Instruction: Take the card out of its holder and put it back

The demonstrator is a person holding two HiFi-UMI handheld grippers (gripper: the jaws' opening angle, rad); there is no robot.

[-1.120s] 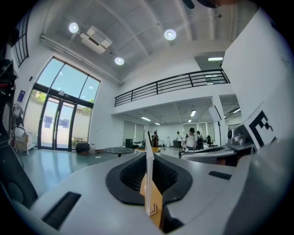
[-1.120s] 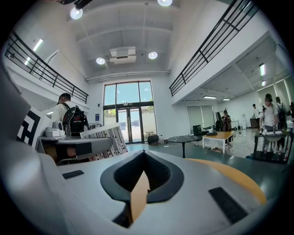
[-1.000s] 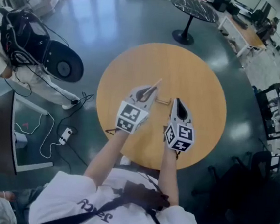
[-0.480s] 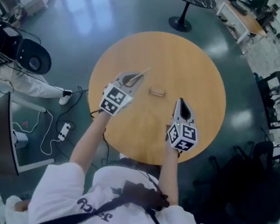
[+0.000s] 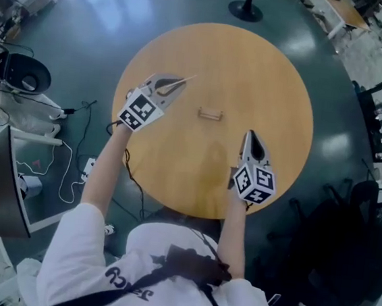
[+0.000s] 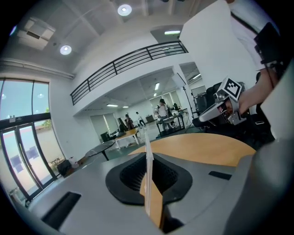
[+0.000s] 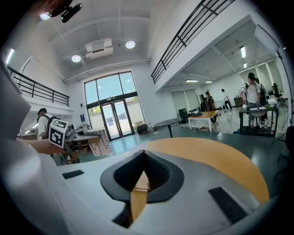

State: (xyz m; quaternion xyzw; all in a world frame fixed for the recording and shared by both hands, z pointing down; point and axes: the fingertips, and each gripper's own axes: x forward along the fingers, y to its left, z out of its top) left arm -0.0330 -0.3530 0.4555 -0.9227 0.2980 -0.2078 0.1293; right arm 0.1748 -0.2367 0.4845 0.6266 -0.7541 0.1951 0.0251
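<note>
Card [image 5: 189,78], thin, white and stiff, is out of its holder in the head view. It sticks past the tip of the left gripper [image 5: 176,84], over the left part of the round light-wood table [image 5: 268,69]. The small, low wooden card holder [image 5: 209,113] stands alone near the table's middle, well apart from the card. The right gripper [image 5: 250,136] hovers nearer the person, to the right of the holder and clear of it.

In the left gripper view the jaws are clenched on the card, which shows edge-on as a pale upright strip between them.

In the right gripper view the jaws meet at their tips with nothing gripped.

The removal half looks done, so the return is the step in hand. The next move calls for bringing one edge of the card over the holder's slot, square to it, and sliding it in. The right gripper may need to steady the light holder.
</note>
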